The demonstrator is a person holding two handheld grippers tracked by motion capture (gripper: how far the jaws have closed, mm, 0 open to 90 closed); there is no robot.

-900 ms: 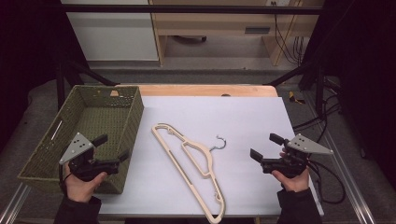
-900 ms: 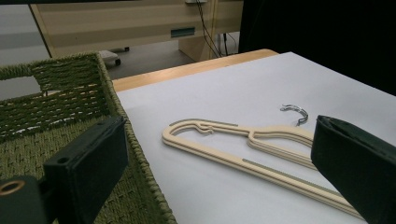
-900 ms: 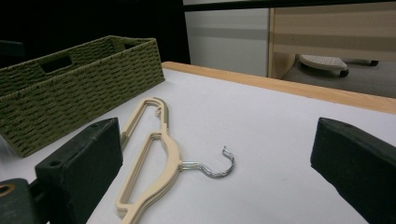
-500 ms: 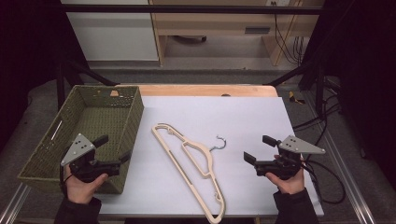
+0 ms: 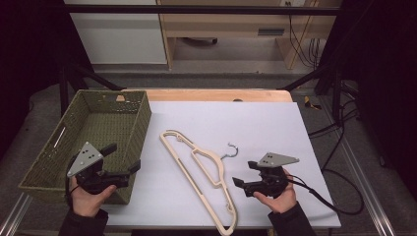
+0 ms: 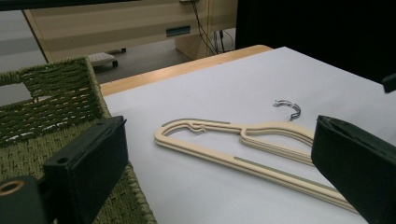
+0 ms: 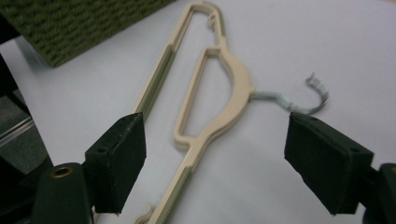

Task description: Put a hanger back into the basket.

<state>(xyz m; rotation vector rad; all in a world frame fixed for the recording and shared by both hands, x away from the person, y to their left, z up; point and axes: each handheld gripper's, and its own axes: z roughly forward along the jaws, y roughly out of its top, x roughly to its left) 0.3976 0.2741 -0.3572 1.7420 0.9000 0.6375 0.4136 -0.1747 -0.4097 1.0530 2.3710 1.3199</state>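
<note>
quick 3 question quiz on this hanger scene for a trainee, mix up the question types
1. True or false: the cream hanger lies inside the green basket.
2. Which gripper is nearer the hanger's metal hook? A) left gripper B) right gripper
3. How do the right gripper's jaws stand, and is anything held between them?

Key
1. False: it lies flat on the white table, beside the basket.
2. B
3. Open, holding nothing; in the right gripper view the hanger lies on the table beyond them.
</note>
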